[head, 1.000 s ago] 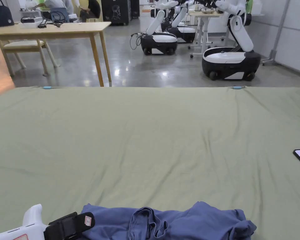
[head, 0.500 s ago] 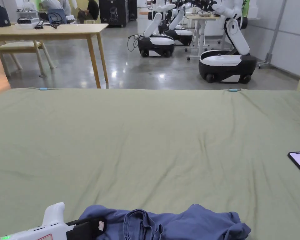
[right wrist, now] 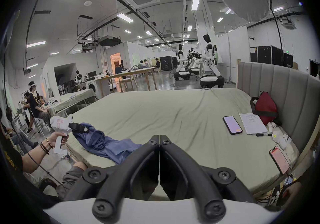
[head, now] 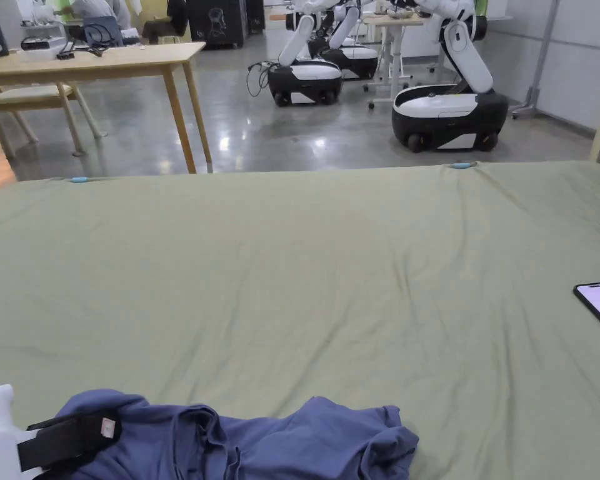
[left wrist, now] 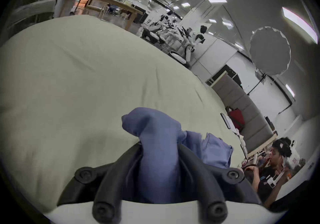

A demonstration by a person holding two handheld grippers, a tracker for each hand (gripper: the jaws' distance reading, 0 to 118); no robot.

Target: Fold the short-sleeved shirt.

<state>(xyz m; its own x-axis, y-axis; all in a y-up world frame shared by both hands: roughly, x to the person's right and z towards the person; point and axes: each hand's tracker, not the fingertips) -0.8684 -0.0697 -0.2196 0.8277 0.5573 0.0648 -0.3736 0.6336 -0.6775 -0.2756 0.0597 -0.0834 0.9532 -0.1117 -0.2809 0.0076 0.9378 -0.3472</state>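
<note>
As left claw clamps shirt, bundle dragged leftward.

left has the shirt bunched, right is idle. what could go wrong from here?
1. The left gripper clamps a thick wad of the blue shirt, likely several layers, so lifting may not spread it.
2. The shirt lies crumpled at the near edge of the bed; a pull toward the person could drag it off.
3. The right gripper is shut and empty, so one-sided pulling may twist the fabric.
</note>
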